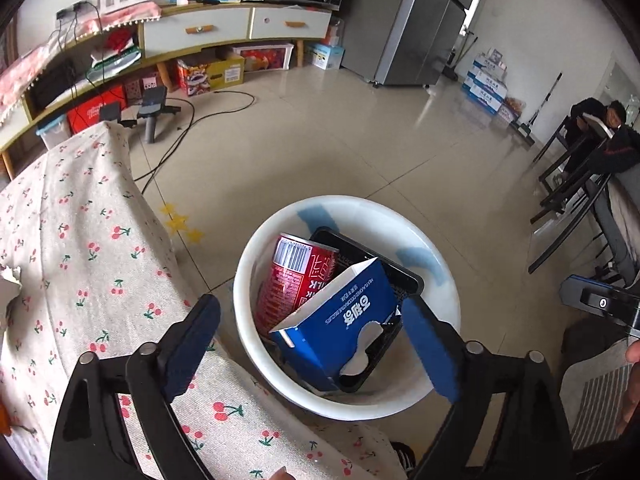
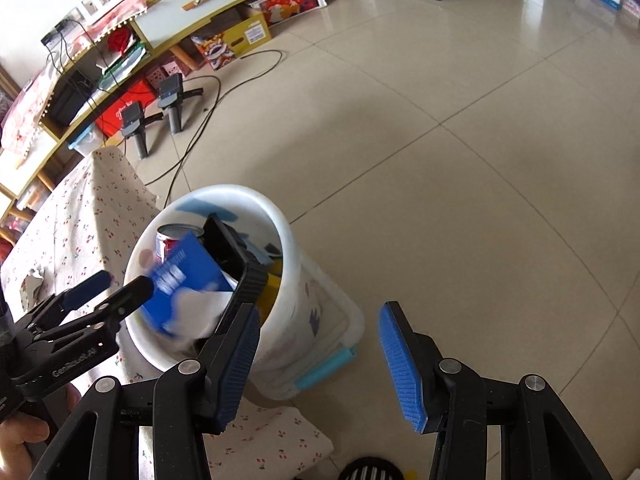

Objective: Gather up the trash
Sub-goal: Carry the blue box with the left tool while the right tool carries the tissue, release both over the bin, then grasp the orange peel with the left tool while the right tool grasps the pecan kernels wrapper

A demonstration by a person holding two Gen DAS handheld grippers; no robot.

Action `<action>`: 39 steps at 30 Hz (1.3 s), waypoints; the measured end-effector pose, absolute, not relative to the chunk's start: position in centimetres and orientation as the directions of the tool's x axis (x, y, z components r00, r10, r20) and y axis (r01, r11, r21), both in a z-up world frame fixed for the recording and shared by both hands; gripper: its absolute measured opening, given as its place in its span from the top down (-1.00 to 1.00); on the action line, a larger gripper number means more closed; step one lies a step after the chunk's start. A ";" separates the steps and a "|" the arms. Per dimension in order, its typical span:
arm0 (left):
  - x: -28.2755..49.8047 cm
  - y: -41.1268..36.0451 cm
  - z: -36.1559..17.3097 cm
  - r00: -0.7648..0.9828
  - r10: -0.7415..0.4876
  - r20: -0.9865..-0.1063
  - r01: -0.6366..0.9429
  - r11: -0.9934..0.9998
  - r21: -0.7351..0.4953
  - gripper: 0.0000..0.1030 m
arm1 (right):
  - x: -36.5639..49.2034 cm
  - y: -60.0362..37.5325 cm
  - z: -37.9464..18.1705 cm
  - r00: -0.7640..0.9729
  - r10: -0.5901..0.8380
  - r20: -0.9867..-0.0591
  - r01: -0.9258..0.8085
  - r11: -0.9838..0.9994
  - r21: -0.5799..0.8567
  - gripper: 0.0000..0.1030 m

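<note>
three bits of trash sit in the white bin (image 1: pixel 440 304) on the floor beside the cherry-print cloth (image 1: pixel 80 248): blue box (image 1: pixel 344 320), black tray (image 1: pixel 404 276), red can (image 1: pixel 296 276). left gripper (image 1: pixel 312 344) over the bin, jaws wide, nothing held. right gripper (image 2: pixel 320 360) spread wide, holding nothing too.

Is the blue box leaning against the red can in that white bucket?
Touching. In the left wrist view, the blue box lies across the red can with no gap, both inside the white bucket.
</note>
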State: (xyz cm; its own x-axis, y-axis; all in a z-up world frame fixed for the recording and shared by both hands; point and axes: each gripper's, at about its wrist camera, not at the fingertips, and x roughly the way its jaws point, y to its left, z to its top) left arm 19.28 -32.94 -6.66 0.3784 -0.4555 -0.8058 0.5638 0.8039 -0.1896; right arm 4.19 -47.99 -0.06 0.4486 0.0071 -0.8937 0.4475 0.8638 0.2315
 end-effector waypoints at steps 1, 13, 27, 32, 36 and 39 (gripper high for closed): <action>19.3 -32.6 -6.5 0.380 -0.445 -0.811 0.557 0.810 -0.184 -0.84 | 4.2 -47.9 0.1 0.453 0.008 -0.892 0.446 0.864 0.235 -0.06; 17.7 -22.2 -4.0 0.460 -0.337 -0.821 0.403 0.904 -0.145 -0.94 | 5.6 -44.4 1.1 0.478 0.042 -0.877 0.365 0.899 0.242 -0.07; 15.8 -9.0 -2.2 0.531 -0.208 -0.821 0.225 0.969 -0.100 -1.00 | 8.1 -36.3 1.8 0.486 0.085 -0.870 0.250 0.940 0.231 -0.48; 15.4 -4.5 -2.6 0.520 -0.165 -0.838 0.159 0.983 -0.095 -1.00 | 9.4 -32.9 1.6 0.466 0.094 -0.880 0.200 0.958 0.208 -0.55; 15.1 -1.6 -3.0 0.516 -0.131 -0.847 0.119 0.990 -0.081 -1.00 | 10.2 -30.1 1.2 0.451 0.092 -0.888 0.157 0.971 0.181 -0.56; 15.1 0.2 -3.5 0.509 -0.122 -0.852 0.091 0.992 -0.088 -1.00 | 11.0 -28.1 0.8 0.437 0.092 -0.895 0.130 0.978 0.165 -0.56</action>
